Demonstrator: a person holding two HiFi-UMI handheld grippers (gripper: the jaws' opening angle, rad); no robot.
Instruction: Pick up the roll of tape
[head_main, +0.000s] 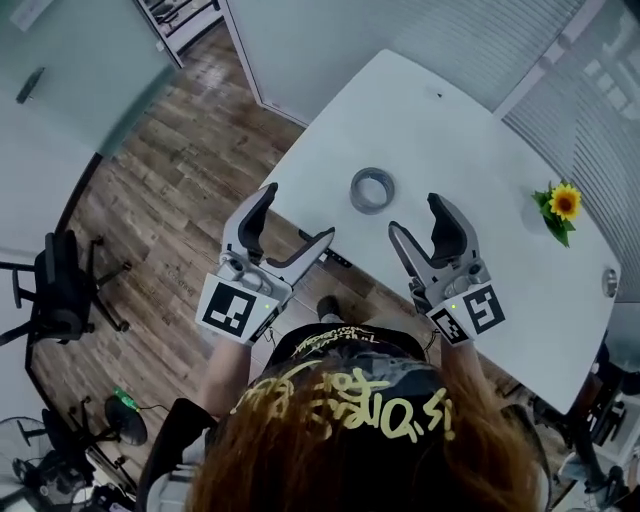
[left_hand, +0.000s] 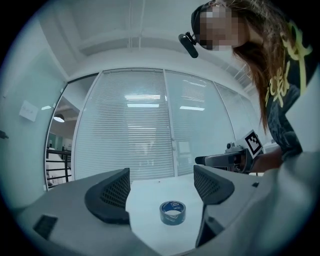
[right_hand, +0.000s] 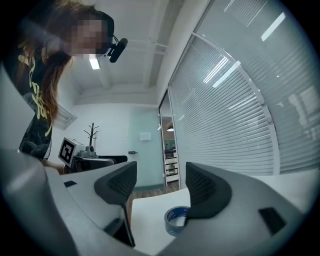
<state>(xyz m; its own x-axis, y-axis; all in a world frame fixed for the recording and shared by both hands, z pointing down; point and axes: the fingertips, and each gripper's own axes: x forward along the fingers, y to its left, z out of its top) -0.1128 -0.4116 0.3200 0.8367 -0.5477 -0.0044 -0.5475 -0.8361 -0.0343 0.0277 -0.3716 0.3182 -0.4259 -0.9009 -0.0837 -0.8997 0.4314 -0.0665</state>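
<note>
A grey-blue roll of tape lies flat on the white table, near its front edge. My left gripper hangs open at the table's front edge, left of and nearer than the roll, with nothing between its jaws. My right gripper is open too, over the table just right of and nearer than the roll. In the left gripper view the roll of tape lies ahead between the jaws, some way off. In the right gripper view the roll of tape is partly hidden by the right jaw.
A small sunflower stands at the table's right side, and a round grommet sits near the right corner. A black office chair stands on the wood floor at the left. Glass walls with blinds rise beyond the table.
</note>
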